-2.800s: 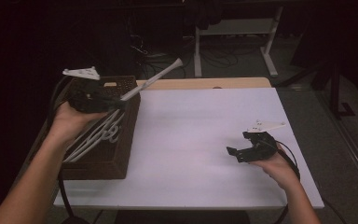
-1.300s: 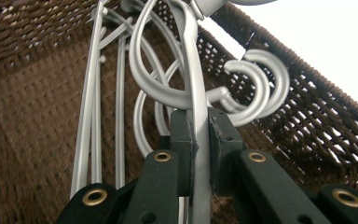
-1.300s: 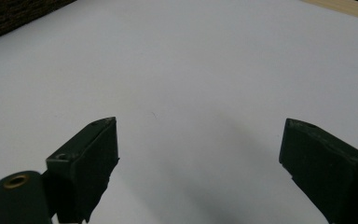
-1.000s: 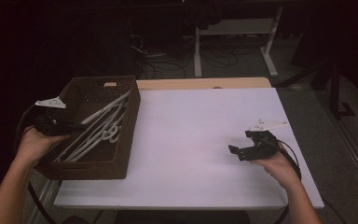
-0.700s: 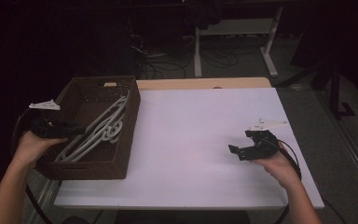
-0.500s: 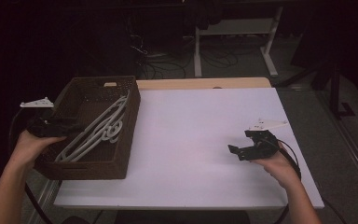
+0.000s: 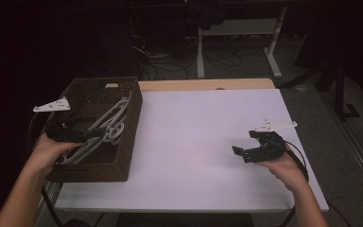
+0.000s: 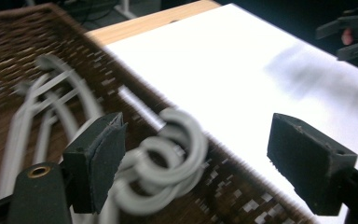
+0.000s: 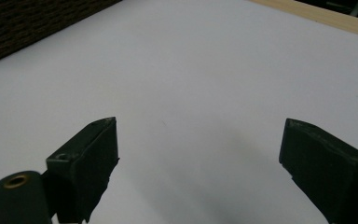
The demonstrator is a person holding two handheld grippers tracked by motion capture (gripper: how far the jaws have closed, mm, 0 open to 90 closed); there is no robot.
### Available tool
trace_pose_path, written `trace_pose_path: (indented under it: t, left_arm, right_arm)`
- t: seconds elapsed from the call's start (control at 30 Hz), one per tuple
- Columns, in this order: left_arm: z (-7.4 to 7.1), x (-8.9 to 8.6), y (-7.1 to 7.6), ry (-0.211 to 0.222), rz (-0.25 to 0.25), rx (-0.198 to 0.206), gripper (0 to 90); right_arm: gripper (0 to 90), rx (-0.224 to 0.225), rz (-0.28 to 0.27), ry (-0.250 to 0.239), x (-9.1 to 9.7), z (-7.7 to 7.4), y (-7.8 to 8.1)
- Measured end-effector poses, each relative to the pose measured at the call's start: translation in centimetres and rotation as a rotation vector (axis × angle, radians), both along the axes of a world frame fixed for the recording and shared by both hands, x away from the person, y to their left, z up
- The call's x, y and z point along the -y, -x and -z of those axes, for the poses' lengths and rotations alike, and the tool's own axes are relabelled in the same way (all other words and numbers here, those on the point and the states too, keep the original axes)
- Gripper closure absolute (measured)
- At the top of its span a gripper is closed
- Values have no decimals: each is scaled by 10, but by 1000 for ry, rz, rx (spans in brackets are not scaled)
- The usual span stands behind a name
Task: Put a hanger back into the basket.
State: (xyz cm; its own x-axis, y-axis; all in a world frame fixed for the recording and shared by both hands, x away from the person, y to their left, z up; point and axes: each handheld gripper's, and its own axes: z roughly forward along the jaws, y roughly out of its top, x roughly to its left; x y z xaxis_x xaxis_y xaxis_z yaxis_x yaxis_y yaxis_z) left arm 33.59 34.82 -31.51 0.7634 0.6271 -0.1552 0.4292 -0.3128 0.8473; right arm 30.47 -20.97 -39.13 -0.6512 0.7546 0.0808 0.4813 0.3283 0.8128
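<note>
A brown woven basket (image 7: 89, 171) stands at the table's left edge with several grey plastic hangers (image 7: 109, 124) lying in it. My left gripper (image 7: 93, 134) hovers over the basket's near left part. Its jaws have just been opening and stand apart, with nothing pressed between them. In the left gripper view the hangers' hooks (image 8: 168, 158) lie blurred in the basket (image 8: 23, 60) below the gripper (image 8: 200, 140). My right gripper (image 7: 241, 153) rests low over the white table (image 7: 194, 142) at the right, open and empty, as the right gripper view (image 9: 200, 140) also shows.
A strip of bare wood (image 7: 208, 84) runs along the table's far edge. Behind the table, desk legs (image 7: 201, 56) and cables stand in the dark. The basket's corner (image 9: 28, 23) shows at the right gripper view's upper left. The right gripper (image 8: 354, 35) appears far off in the left gripper view.
The left gripper let go of a hanger, which now lies in the basket. The hand drew back to the left, then came right again over the basket. The right hand stayed put.
</note>
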Motion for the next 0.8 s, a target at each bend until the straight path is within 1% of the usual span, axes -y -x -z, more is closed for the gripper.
trace_pose_path:
  t: [0.17, 0.33, 0.43, 0.5, 0.53, 0.57, 0.67, 0.73, 0.8]
  left_arm:
    - [3, 24, 1, 6, 45, 14, 155]
    - [8, 41, 1, 7, 79, 22, 127]
    - [10, 49, 2, 7, 102, 22, 72]
    - [12, 52, 2, -2, 110, 21, 23]
    - [13, 54, 2, -2, 114, 25, 19]
    - [14, 55, 2, -4, 115, 19, 0]
    - [16, 56, 1, -3, 113, 15, 0]
    - [17, 56, 1, -10, 111, 13, 0]
    - [16, 55, 1, -5, 108, 15, 0]
  right_arm:
    - [79, 12, -32, -22, -1, -12, 6]
    - [42, 32, -49, -32, -3, -23, 12]
    - [26, 38, -64, -30, -4, -29, 12]
    - [24, 48, -69, -27, -4, -33, 13]
    - [24, 52, -71, -29, -4, -34, 14]
    - [24, 55, -73, -31, -5, -36, 14]
    - [24, 64, -72, -28, -4, -38, 14]
    - [24, 66, -71, -29, -4, -38, 14]
    - [24, 65, -72, -28, -4, -38, 14]
